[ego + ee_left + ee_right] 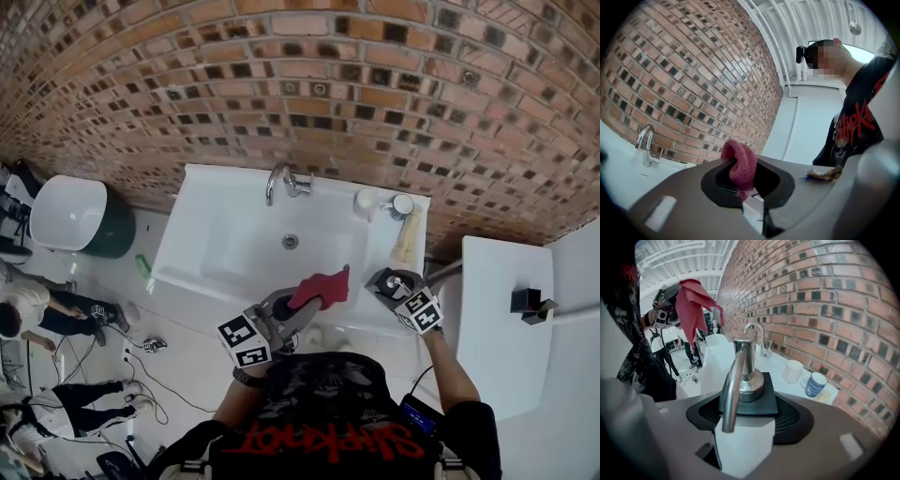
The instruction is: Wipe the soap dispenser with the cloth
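My right gripper is shut on the soap dispenser and holds it above the sink's front right corner. In the right gripper view the dispenser fills the gap between the jaws: a white body, a black square top and a curved metal pump. A red cloth sticks up from my left gripper, just left of the dispenser and apart from it. The left gripper view shows the cloth bunched between the jaws. From the right gripper view the cloth hangs at the upper left.
The white sink has a chrome faucet at the brick wall. A white cup, a blue mug and a pale sponge sit at its back right. A white counter stands right, a toilet left. People stand at left.
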Demonstrator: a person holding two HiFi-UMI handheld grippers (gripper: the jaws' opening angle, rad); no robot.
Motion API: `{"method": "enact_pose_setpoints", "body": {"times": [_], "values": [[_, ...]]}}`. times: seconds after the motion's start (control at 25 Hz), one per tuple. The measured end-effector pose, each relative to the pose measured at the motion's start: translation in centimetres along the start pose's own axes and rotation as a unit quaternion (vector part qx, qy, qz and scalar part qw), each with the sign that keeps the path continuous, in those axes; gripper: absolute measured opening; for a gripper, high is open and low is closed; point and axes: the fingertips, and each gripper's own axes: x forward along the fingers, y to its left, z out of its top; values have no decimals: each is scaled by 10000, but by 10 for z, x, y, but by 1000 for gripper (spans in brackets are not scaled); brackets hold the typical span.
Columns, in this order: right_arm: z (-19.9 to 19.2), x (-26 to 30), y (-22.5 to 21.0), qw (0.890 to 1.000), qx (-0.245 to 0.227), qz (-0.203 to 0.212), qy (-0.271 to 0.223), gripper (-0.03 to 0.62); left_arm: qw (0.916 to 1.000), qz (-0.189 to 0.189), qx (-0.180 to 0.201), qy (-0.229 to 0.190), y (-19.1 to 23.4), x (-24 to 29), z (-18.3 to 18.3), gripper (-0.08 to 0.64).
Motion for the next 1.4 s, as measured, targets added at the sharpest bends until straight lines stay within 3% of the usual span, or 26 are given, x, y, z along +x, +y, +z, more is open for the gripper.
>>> {"method": "enact_pose_setpoints", "body": {"times": [0.24,0.68,0.8,1.0,1.4], "values": [[39,-51,31,9989,-277,-162,-342,304,9991,-265,-111,312,-7,12,-12,40],[73,-98,48,9948,-485,-527,-721,304,9961,-805,-170,320,-21,29,-11,38],[74,-104,51,9943,-553,-557,-716,304,9922,-1207,-104,298,-36,33,-8,35],[78,-113,54,9931,-729,-615,-684,304,9837,-1754,-302,244,-53,38,0,34],[105,-132,89,9863,-1450,-456,-636,304,9743,-2069,-704,548,-63,50,-13,34]]}}
